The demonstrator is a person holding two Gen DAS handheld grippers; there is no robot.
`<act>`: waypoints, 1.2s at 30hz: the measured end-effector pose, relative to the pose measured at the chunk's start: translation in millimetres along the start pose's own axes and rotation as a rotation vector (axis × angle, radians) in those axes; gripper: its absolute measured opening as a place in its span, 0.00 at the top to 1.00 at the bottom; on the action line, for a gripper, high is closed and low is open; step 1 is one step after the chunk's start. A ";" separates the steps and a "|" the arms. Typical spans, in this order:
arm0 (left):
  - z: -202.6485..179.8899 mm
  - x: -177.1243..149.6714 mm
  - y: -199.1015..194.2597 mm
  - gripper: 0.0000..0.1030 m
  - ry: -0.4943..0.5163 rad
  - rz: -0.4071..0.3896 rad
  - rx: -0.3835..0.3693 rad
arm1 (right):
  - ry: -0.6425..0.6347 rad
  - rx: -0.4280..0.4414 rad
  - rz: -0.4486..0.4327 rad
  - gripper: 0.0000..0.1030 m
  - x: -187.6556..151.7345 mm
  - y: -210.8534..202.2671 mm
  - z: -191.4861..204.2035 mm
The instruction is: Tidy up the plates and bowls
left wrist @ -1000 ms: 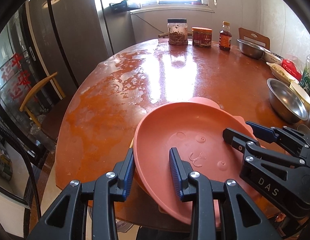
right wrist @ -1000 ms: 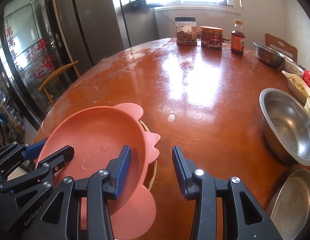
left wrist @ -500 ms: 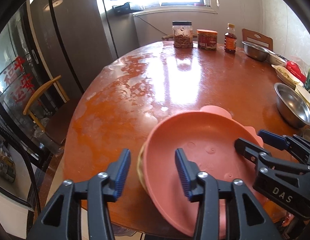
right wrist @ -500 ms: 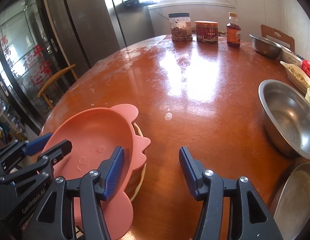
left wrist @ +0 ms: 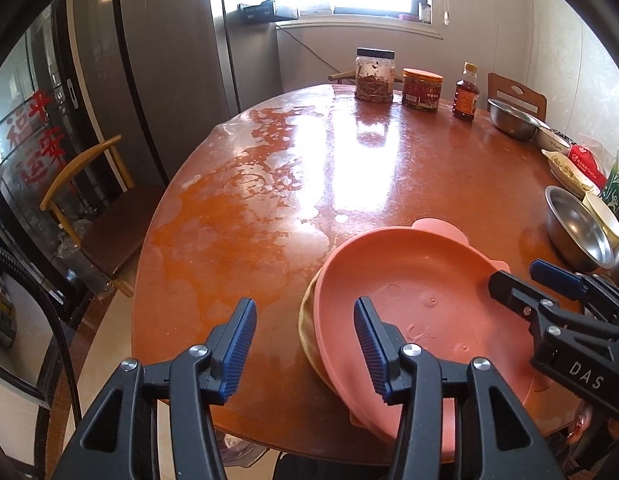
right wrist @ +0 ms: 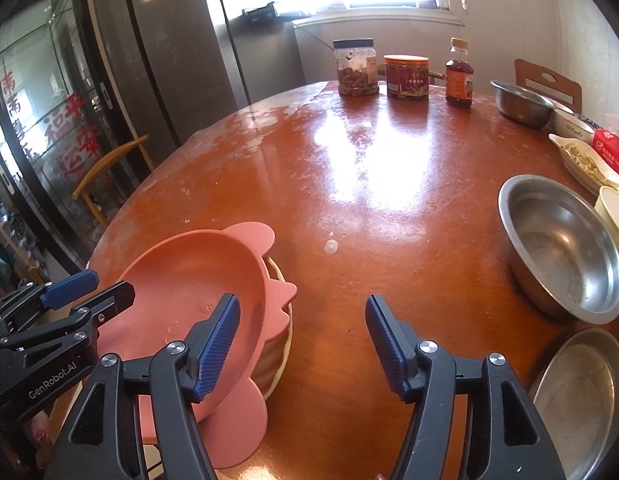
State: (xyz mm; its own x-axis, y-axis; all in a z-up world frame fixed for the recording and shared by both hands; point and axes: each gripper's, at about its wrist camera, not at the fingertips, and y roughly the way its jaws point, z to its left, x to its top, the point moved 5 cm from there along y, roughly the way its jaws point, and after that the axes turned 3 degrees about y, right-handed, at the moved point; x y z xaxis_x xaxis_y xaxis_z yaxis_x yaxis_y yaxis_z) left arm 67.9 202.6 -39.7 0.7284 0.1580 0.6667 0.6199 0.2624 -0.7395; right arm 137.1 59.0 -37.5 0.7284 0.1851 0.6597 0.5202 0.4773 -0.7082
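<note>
A pink animal-shaped plate (left wrist: 413,304) (right wrist: 189,280) rests on a cream plate (left wrist: 307,320) (right wrist: 279,340) at the near edge of the round wooden table (left wrist: 309,168). My left gripper (left wrist: 305,342) is open and empty, raised at the pink plate's left rim. My right gripper (right wrist: 303,344) is open and empty, just right of the stacked plates. A steel bowl (right wrist: 561,246) (left wrist: 575,228) sits to the right, with a steel plate (right wrist: 581,396) at the near right edge.
Two jars (left wrist: 375,76) (left wrist: 421,90) and a sauce bottle (left wrist: 465,94) stand at the table's far side. Another steel bowl (left wrist: 511,118), small dishes and a red packet (left wrist: 585,162) line the right. A wooden chair (left wrist: 97,204) stands left of the table.
My left gripper let go of the pink plate's rim, opened and drew back. My right gripper opened wider and pulled back. The pink plate now lies on the cream plate.
</note>
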 end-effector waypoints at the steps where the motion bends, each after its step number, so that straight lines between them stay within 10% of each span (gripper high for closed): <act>1: 0.2 -0.6 -1.8 0.51 -0.002 -0.003 -0.003 | 0.001 0.000 -0.004 0.34 0.9 -1.9 -0.3; 36: -62.1 -29.3 -19.9 0.48 0.108 -0.028 -0.042 | -0.027 -0.029 -0.031 0.29 -25.7 -49.9 -28.5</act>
State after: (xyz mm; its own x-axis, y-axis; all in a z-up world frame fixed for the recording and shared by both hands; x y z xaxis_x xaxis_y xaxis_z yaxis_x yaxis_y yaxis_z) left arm 52.4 133.6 -50.3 0.7364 0.0472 0.6749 0.6506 0.2244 -0.7255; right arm 105.1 5.8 -26.3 0.6996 0.1933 0.6879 0.5557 0.4581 -0.6939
